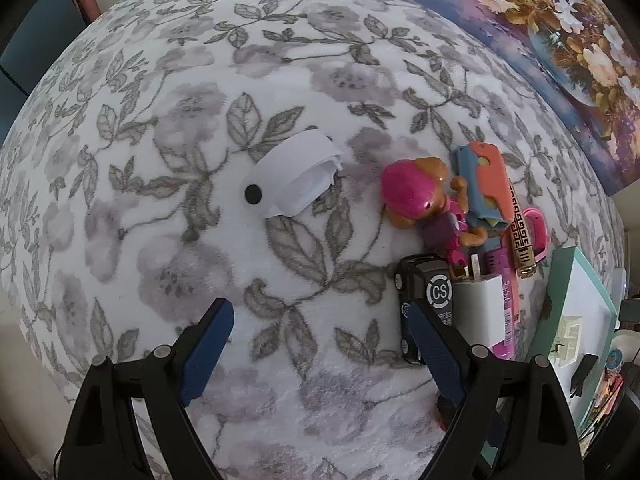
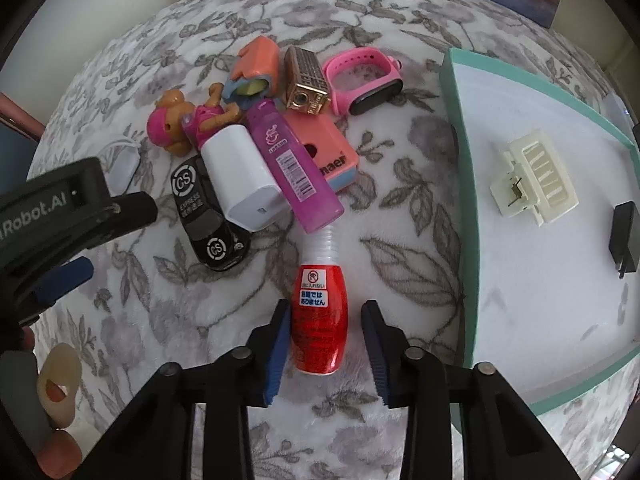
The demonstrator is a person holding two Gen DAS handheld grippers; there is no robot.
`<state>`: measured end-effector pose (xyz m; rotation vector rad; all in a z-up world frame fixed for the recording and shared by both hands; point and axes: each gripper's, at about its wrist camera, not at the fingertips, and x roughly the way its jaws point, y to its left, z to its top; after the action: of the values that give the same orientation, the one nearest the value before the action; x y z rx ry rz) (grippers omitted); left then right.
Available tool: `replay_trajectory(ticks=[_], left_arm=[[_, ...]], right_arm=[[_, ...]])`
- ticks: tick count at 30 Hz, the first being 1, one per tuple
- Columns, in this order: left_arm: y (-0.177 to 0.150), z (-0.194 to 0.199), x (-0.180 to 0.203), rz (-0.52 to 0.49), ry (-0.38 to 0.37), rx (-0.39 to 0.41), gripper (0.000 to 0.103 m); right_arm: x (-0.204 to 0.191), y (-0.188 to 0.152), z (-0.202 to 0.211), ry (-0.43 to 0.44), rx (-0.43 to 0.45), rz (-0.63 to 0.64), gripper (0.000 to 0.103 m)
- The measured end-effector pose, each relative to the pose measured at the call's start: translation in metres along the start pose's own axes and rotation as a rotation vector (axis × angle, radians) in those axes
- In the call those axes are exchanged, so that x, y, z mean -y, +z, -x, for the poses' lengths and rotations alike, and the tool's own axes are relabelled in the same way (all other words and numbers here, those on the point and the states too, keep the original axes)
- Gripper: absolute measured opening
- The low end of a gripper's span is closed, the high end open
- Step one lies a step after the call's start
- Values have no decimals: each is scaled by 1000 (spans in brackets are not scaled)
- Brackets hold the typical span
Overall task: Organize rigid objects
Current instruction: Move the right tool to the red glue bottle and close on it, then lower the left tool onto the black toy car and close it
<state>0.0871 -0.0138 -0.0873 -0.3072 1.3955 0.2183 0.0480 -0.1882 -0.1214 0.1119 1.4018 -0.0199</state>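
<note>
A small red bottle [image 2: 319, 322] with a ribbed white neck lies on the floral cloth between the open fingers of my right gripper [image 2: 326, 330]; the left pad looks close to it, the right one stands apart. Behind it is a pile: black toy car [image 2: 204, 216], white charger [image 2: 240, 178], purple tube [image 2: 294, 168], pink box [image 2: 328, 152], pup figure [image 2: 180, 122], gold lighter [image 2: 306, 82], pink watch [image 2: 366, 80]. My left gripper [image 1: 320, 320] is open and empty over bare cloth, its right finger beside the toy car [image 1: 420, 304]. A white cap [image 1: 294, 178] lies ahead of it.
A teal-rimmed white tray [image 2: 464, 184] lies on the right, holding a cream hair clip [image 2: 534, 178] and a black adapter [image 2: 624, 236]. A flower painting [image 1: 540, 48] leans at the back. The left gripper's body [image 2: 60, 220] shows at the right wrist view's left edge.
</note>
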Motion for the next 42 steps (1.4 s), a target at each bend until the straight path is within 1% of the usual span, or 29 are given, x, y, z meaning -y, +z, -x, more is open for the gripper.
replay_trajectory(ticks=[1,2,9,12,16,19,21,24,27,32,35,37,39,40,42], left_arm=[[0,0,1,-1,1,0,89],[0,-1,2,-2,0,-1,89],[2,-2,9,-18,-11,3,89],[3,-2,12,-20,-30,4,89],[5,-6,23,-44,-42,15,89],[6,-10,32,-69,-36,21,89],[7,-12,38,-78,-55,29,89],[9,-16,50,-106,-43,38,89],[10,-21,58,-132,-12,40,89],[14,-29,63,-135,-12,44,88],[13,-35,67,-140,-30,40,80],[11,-39,68,-156,-27,49,75],[9,-39,73,-171,-48,51,62],[8,-39,75,-178,-57,52,58],[6,-39,81,-191,-81,51,44]], right_arm=[[2,1,0,3,2,-5,30],[3,1,0,7,5,-10,29],[14,10,-1,42,14,-37,29],[17,12,-2,58,14,-46,29],[28,18,1,71,7,-53,29],[30,16,3,75,6,-55,29],[31,17,3,77,5,-55,29],[33,17,3,75,5,-53,29],[33,17,3,76,6,-53,29],[31,16,3,76,5,-53,29],[29,16,3,76,5,-53,29],[29,16,3,80,5,-57,29],[30,16,3,84,3,-59,29],[30,16,3,84,3,-59,29],[30,16,3,84,3,-59,29]])
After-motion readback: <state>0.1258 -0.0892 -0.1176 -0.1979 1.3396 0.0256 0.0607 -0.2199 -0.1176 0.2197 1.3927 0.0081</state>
